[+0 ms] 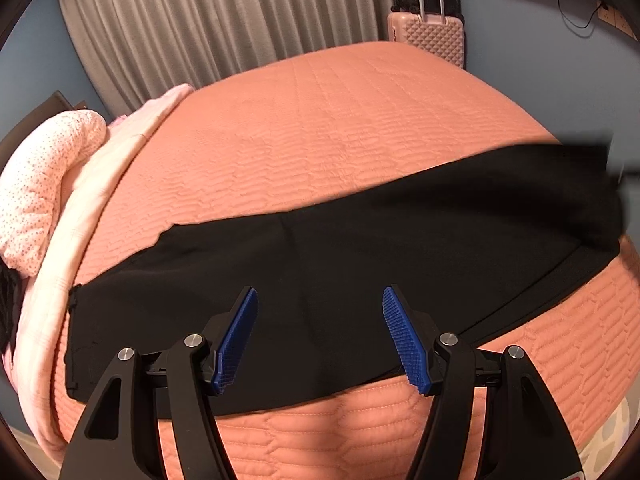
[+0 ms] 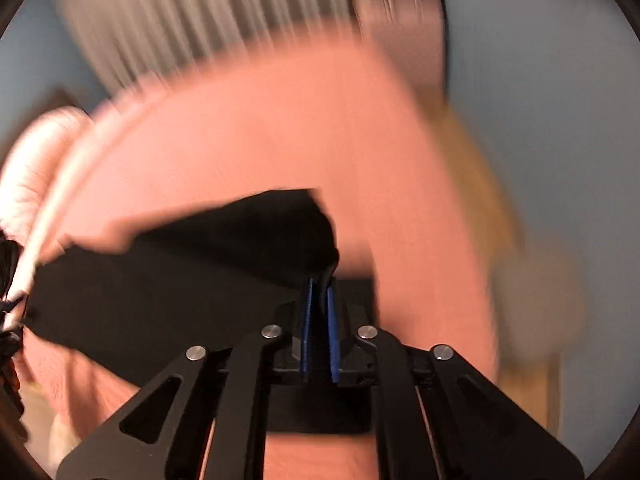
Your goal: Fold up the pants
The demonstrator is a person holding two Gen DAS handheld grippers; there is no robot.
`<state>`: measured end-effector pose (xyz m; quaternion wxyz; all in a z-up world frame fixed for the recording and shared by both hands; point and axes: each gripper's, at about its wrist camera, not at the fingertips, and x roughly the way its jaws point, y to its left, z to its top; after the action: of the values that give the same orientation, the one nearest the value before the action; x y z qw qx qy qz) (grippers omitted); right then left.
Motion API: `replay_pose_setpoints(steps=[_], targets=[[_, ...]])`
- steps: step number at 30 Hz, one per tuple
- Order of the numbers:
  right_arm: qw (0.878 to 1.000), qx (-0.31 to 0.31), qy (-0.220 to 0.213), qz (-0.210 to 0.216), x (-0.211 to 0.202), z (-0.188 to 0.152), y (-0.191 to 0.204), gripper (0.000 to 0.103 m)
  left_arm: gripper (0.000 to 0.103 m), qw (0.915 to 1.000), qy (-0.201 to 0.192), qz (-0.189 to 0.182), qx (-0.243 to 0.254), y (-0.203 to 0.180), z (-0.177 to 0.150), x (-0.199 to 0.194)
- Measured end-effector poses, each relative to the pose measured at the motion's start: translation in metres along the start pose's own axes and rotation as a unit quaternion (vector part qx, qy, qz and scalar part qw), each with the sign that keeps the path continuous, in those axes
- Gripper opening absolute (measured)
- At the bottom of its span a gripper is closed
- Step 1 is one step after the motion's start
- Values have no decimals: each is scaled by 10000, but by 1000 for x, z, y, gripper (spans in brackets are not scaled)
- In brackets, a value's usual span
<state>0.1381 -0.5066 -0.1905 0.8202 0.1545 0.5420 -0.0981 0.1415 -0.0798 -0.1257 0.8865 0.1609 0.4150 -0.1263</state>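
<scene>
Between and beyond my left gripper's (image 1: 320, 334) widely spread blue fingers (image 1: 236, 338), the black pants (image 1: 360, 248) lie in a long band across the salmon quilt (image 1: 320, 128), nothing pinched. My right gripper (image 2: 320, 320), in a blurred view, has its fingers (image 2: 307, 320) clamped narrow on a raised fold of the pants (image 2: 180, 288) at their tips. A pink suitcase (image 1: 434, 36) stands far beyond the left fingers.

One pants (image 1: 360, 248), one bedspread (image 1: 320, 128), one suitcase (image 1: 432, 38), two tongs (image 1: 320, 336).
</scene>
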Motion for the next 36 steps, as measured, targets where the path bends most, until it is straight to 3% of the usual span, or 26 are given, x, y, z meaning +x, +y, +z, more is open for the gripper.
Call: replay_pose_setpoints(steps=[1,3,4,5,6,9,11,13,15,17,21,23,24,26,31,34,35,36], targets=[[9994,16,8,-355,4,-7,-3,10,64,10000,6,-6,9,0,-2,1],[9982,305,-380,-363,-10,-21,-4,15,64,9999,53,83,52,4,-7,2],[9968,510,-569,-223,-20,-28,-4,37,64,9999,67,131,48,8,-10,3],[9945,665,-787,-161,-31,-37,0,54,64,9997,112,208,8,16,-15,4],[9930,635,-993,-15,-43,-48,20,55,64,9996,147,249,-36,22,-18,5],[9937,-59,-921,640,-54,-69,96,55,64,9985,265,425,-216,44,-32,9],[9884,-415,-584,1343,-40,-83,152,54,64,9973,363,561,-301,58,-43,12],[9800,-1141,-338,1597,-19,-98,224,54,64,9961,438,683,-349,68,-50,13],[9639,-2327,-357,1242,-3,-115,301,51,64,9949,471,734,-503,82,-59,11],[9345,-3350,-551,1073,4,-134,367,49,64,9937,503,772,-643,98,-68,7],[8777,-4686,-816,579,17,-170,442,49,64,9913,464,968,-756,130,-81,-2],[8641,-4954,-720,520,31,-179,463,49,64,9901,420,1023,-868,148,-87,-6],[8640,-4961,-663,551,36,-179,466,49,64,9897,411,1032,-904,153,-87,-7],[8701,-4872,-387,642,48,-174,473,38,64,9888,382,1061,-979,167,-90,-9],[9029,-4112,152,1241,38,-154,469,10,64,9876,345,1085,-1080,188,-93,-9],[9126,-3642,449,1802,17,-147,471,11,64,9873,258,1044,-1171,193,-91,-10],[9132,-3619,603,1774,22,-150,469,16,65,9871,240,1029,-1203,192,-90,-8],[9167,-3676,672,1415,33,-158,462,21,66,9868,242,1008,-1244,191,-89,-6]])
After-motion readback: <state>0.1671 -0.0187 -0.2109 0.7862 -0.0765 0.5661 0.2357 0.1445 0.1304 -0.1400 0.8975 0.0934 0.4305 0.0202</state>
